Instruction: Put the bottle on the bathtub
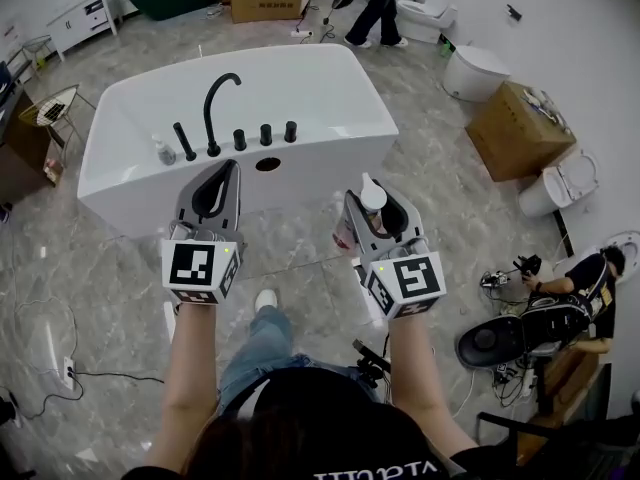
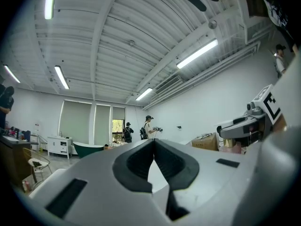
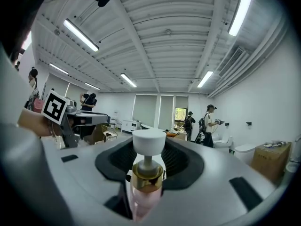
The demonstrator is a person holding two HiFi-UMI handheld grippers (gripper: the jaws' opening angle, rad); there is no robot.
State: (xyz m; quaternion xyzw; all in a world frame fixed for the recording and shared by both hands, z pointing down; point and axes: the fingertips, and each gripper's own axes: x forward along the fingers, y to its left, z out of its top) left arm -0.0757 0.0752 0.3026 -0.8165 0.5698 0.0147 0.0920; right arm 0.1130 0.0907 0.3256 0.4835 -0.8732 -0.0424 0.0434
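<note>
Standing off to the side here. The right gripper [image 1: 374, 208] is clamped on the pink pump bottle [image 1: 348, 234], jaws squeezing it up near the gold collar, with the white pump head poking out above them. The bottle is in the air over the floor, near the front wall of the bathtub [image 1: 120, 173] but not over it yet. The left gripper [image 1: 222, 183] has its jaws pressed together with nothing in them.

What I'd worry about:

1. The hold is high on the bottle, so most of the body hangs below the jaws. My guess is it could swing or slide when it gets tipped toward the ledge.
2. The near ledge is already busy: the black faucet [image 1: 213, 106], a row of black knobs [image 1: 264, 135], and a small bottle [image 1: 164, 152] at the left end. Come in careless and something gets bumped.
3. The rim looks glossy and narrow. Let go before the base sits flat and the bottle probably topples into the tub or off the front.

I'd aim for the bare stretch right of the knobs.
</note>
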